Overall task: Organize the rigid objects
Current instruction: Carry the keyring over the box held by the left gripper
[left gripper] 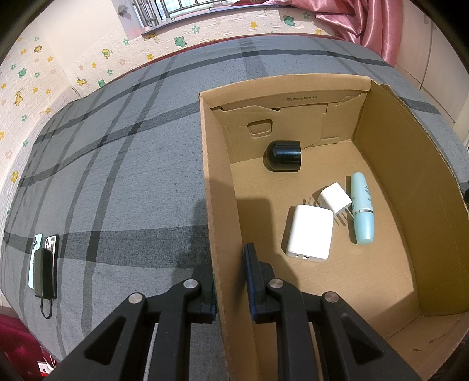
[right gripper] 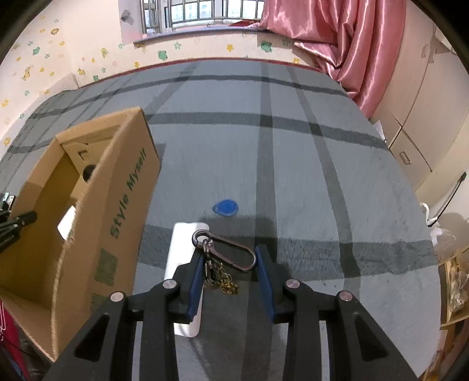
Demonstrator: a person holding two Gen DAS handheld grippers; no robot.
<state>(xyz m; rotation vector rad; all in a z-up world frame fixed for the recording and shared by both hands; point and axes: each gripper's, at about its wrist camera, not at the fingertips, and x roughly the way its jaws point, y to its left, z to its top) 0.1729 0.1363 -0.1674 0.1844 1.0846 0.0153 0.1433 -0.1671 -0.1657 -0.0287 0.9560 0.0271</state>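
The carabiner keychain (right gripper: 224,249) sits between the right gripper's (right gripper: 230,260) spread jaws, which touch its ends without clamping, its gold chain (right gripper: 225,281) dangling at 6 o'clock over a white bar (right gripper: 183,252). Held this loosely, it could swing or slip off and snag that bar. The left gripper (left gripper: 231,281) straddles the cardboard box (left gripper: 211,164) wall, jaws apart, so a shift could tip the box. Everything rests on a grey plaid bedspread (right gripper: 307,181), with a window (right gripper: 202,11) at 12 o'clock and a pink curtain (right gripper: 337,38) at 1 o'clock.
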